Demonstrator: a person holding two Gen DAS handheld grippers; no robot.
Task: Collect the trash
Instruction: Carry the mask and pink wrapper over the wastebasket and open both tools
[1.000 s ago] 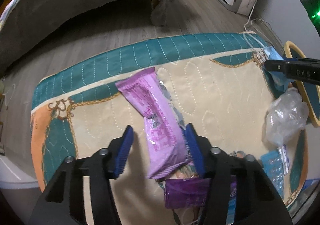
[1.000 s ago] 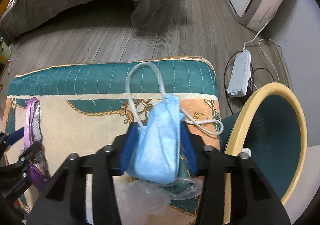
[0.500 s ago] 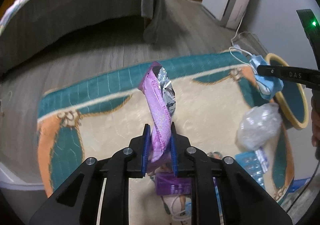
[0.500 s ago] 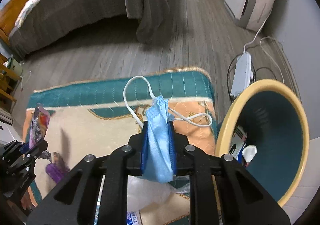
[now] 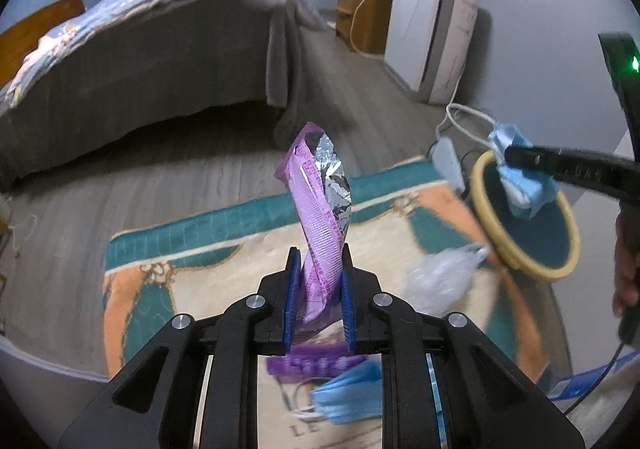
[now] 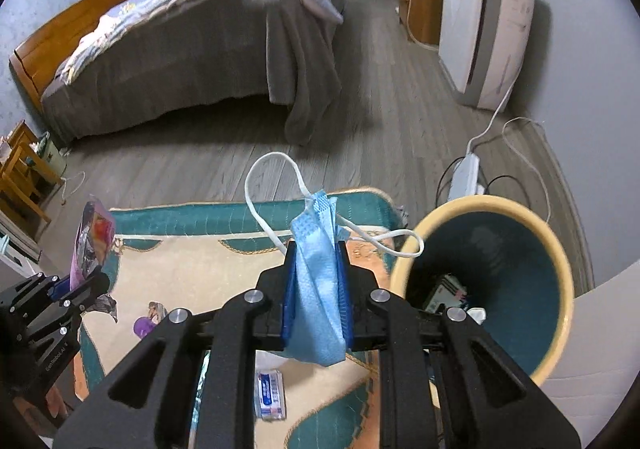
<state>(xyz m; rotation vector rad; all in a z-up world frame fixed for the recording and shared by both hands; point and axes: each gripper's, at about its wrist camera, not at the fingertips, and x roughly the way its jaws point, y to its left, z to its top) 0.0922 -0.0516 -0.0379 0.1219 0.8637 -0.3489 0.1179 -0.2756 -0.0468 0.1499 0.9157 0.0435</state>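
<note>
While both tools hang lifted over the quilted teal-and-cream mat (image 6: 192, 261), the job stands at its carry step: two pieces of trash are off the mat and on their way to the bin.

At four o'clock in the right wrist view sits the yellow-rimmed bin (image 6: 562, 289), its teal inside already holding a few small discarded packets at the bottom.

At six o'clock in that view, the right tool (image 6: 316, 289) is pressed together on a crumpled blue face mask (image 6: 318, 289), whose white ear loops spring up toward twelve and out toward three, one loop reaching just over the bin's near rim.

At six o'clock in the left wrist view, the left tool (image 5: 318, 289) pinches the lower end of a purple snack wrapper (image 5: 320, 217), which stands upright and twisted, its silver lining showing near the top.

Still lying on the mat are a crumpled clear plastic bag (image 5: 440, 277) at four o'clock, a second blue mask (image 5: 348, 397) and a small purple packet (image 5: 316, 363) at six.

By this reading, the next move calls for swinging the right tool toward three o'clock until the mask hangs fully over the bin's mouth, then spreading its fingers; the trailing loops could snag on the rim. The wrapper would follow.
</note>
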